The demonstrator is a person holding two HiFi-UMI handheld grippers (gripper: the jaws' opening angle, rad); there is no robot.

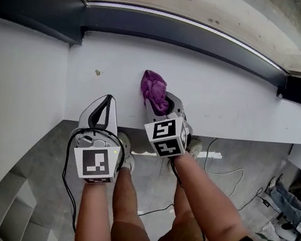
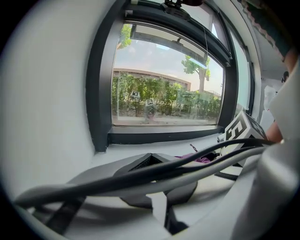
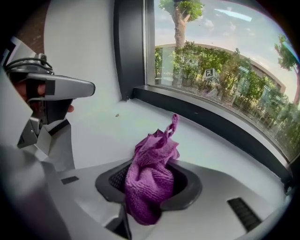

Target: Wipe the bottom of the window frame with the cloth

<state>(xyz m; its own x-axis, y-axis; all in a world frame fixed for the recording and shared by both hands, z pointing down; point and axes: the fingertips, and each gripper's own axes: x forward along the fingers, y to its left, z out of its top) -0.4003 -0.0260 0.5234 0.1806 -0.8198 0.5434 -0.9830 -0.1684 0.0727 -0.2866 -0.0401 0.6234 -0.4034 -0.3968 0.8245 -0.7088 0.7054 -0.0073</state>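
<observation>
**A:** Where's the cloth?

**B:** The purple cloth (image 3: pixel 150 168) is wadded in the right gripper (image 1: pixel 165 107), jaws clamped on it. It hangs over the white sill (image 1: pixel 240 104), short of the dark window frame (image 1: pixel 183 33).

**A:** What worries you?

**B:** Only a loose tuft pokes forward. Pressed into the frame, the hard jaws may scrape it before the fabric does, or the wad may drag free.

**A:** And the left gripper (image 1: pixel 108 101)?

**B:** Jaws together, holding nothing, near the sill's front edge. Its cables (image 2: pixel 187 161) could snag on a sideways sweep.
</observation>
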